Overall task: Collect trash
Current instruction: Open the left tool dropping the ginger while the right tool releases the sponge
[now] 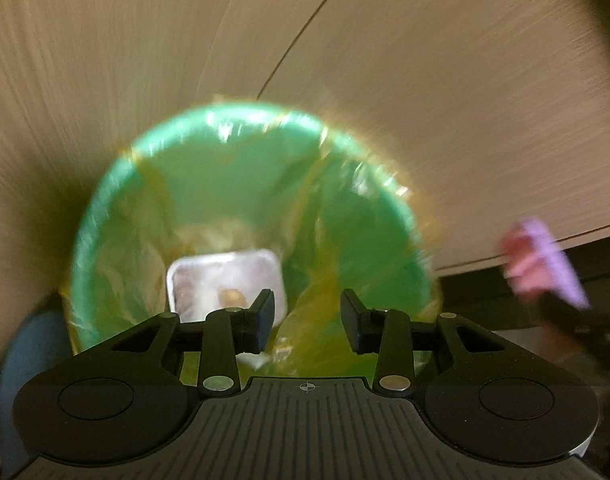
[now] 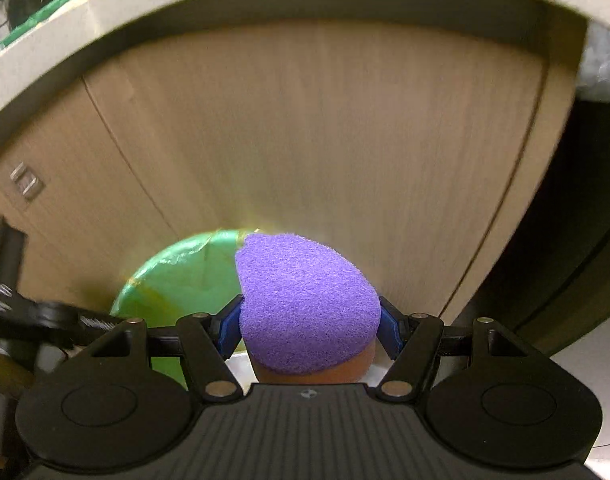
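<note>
A round green bin (image 1: 361, 216) lined with a thin yellowish bag stands on the floor against a wooden cabinet. A white rectangular tray (image 1: 209, 280) with a brown scrap lies inside it. My left gripper (image 1: 307, 320) is open and empty, right above the bin's mouth. My right gripper (image 2: 310, 322) is shut on a purple and orange sponge (image 2: 305, 304), held beside and slightly above the bin (image 2: 177, 280). The sponge also shows blurred at the right of the left wrist view (image 1: 545, 268).
Wooden cabinet doors (image 2: 305, 140) stand behind the bin under a pale countertop edge (image 2: 225, 4). A dark gap (image 2: 577, 220) lies to the right. A blue object (image 1: 29, 360) sits left of the bin. The left gripper's arm (image 2: 45, 316) shows at the left.
</note>
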